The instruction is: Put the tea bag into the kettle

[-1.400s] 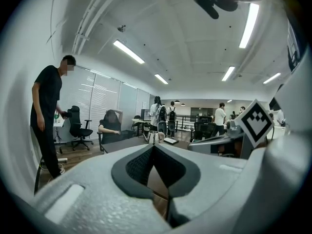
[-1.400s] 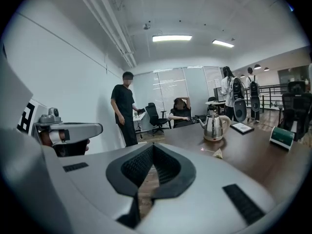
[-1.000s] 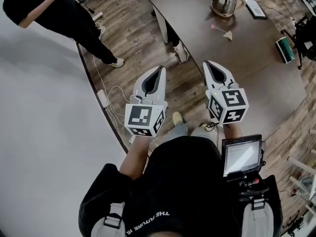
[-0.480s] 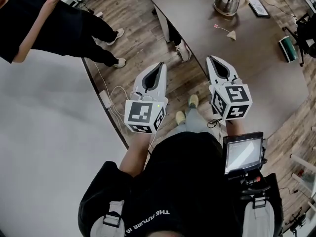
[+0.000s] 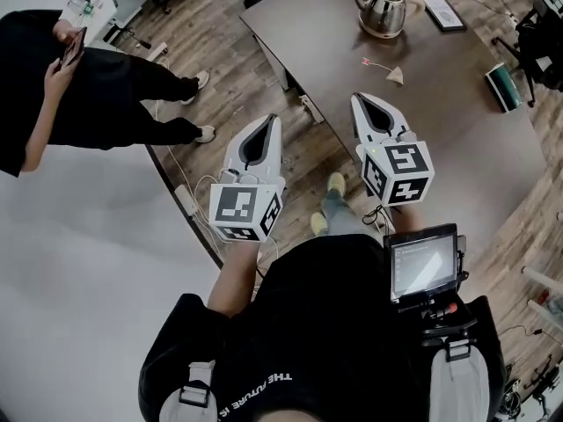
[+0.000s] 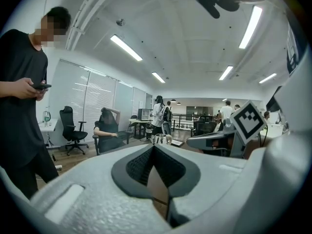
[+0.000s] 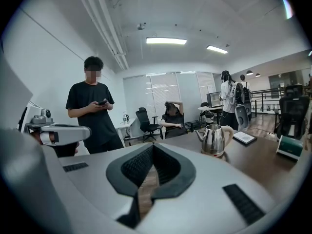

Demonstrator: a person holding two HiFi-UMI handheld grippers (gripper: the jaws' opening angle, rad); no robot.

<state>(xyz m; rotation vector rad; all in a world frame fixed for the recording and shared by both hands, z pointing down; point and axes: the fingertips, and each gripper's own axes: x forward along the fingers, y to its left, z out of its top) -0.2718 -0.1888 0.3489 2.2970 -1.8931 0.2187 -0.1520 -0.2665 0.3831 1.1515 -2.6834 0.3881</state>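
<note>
- Fingers of the left gripper [image 5: 271, 123] are closed tip to tip with nothing between them. Those of the right gripper [image 5: 359, 100] are closed and empty too. Both are held in the air.
- Ahead of the right gripper and well apart from it, the tea bag [image 5: 397, 76] lies on the dark counter [image 5: 457, 139]. It sits between that gripper and the kettle [image 5: 383, 9] and touches neither.
- Handling, as a judgement: the tea bag is light, soft and easily crushed, and likely to swing on its thin string once lifted. The small tag [image 5: 365, 61], or the string just beside it, looks like the safest hold. Pinching the bag's peak gently should also work.
- Its long axis runs from bag to tag along the string, slanting across the counter. The bag lies toward the person's right, and the tag to the left and slightly farther off.
</note>
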